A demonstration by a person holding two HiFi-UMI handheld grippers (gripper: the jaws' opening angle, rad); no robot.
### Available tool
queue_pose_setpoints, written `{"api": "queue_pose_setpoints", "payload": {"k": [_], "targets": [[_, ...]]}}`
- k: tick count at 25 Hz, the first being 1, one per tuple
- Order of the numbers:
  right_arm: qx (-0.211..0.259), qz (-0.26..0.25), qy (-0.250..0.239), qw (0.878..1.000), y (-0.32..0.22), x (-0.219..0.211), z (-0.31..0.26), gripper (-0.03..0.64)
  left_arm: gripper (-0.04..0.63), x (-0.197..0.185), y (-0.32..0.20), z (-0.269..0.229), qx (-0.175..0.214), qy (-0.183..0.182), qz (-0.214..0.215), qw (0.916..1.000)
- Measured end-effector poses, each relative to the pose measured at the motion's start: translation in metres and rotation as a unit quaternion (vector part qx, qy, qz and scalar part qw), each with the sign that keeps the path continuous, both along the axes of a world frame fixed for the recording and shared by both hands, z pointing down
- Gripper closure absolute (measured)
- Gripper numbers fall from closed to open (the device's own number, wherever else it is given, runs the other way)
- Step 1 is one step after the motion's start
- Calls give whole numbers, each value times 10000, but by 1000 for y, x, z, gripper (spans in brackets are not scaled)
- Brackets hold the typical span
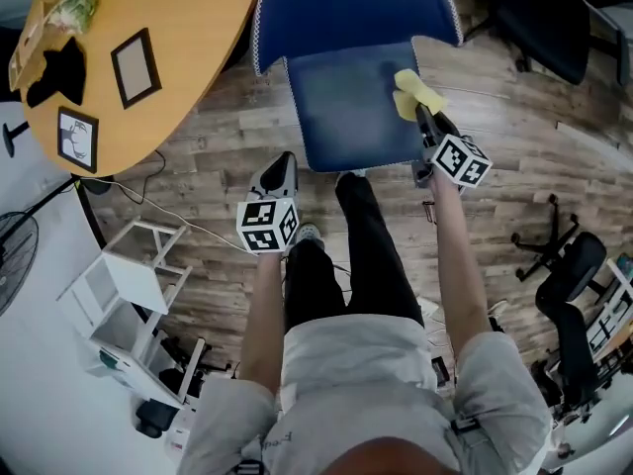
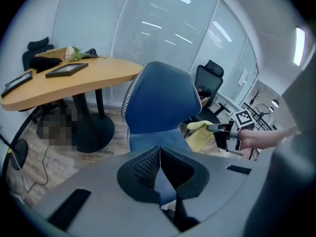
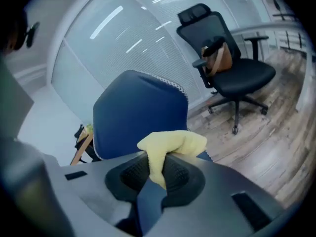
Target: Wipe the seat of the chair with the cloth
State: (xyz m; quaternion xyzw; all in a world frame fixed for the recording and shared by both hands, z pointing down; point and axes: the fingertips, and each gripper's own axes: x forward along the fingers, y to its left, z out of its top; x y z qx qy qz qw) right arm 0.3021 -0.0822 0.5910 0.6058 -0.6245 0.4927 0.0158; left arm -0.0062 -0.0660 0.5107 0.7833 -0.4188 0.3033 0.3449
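Observation:
The blue chair's seat (image 1: pixel 346 107) lies straight ahead below its backrest (image 1: pixel 356 8). My right gripper (image 1: pixel 422 115) is shut on a yellow cloth (image 1: pixel 415 92) at the seat's right edge. In the right gripper view the cloth (image 3: pixel 173 144) bulges out from between the jaws of my right gripper (image 3: pixel 157 166), in front of the backrest (image 3: pixel 138 117). My left gripper (image 1: pixel 285 161) hangs off the seat's front left corner, over the floor, shut on nothing. The left gripper view shows my left gripper (image 2: pixel 159 151), the backrest (image 2: pixel 163 102), the cloth (image 2: pixel 197 135) and the right gripper (image 2: pixel 224 132).
A round wooden table (image 1: pixel 188 47) with picture frames (image 1: pixel 134 67) stands left of the chair. Black office chairs (image 1: pixel 569 285) stand at the right, another (image 3: pixel 232 68) behind. A white rack (image 1: pixel 124 285) and cables lie on the floor at left. The person's legs (image 1: pixel 346 255) stand before the seat.

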Motion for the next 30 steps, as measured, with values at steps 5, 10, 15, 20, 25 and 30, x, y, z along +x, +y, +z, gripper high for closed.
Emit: {"api": "queue_pose_setpoints", "payload": {"k": [5, 10, 15, 20, 25, 30], "targets": [[-99, 472, -281, 9984, -28, 31, 47, 548, 568, -3, -24, 29, -6, -34, -81, 10000], [-562, 586, 1264, 9887, -40, 65, 75, 548, 568, 8, -35, 49, -54, 100, -8, 9999], [-663, 679, 1991, 9754, -64, 63, 110, 548, 568, 10, -32, 76, -255, 186, 293, 9991], [-583, -619, 1697, 9818, -105, 14, 161, 548, 568, -10, -49, 78, -244, 120, 15, 9996], [-1258, -601, 900, 9861, -99, -15, 201, 549, 568, -30, -52, 72, -272, 137, -56, 9995], [-1502, -742, 1178, 9788, -100, -19, 204, 549, 568, -47, -37, 79, -458, 160, -79, 9988]]}}
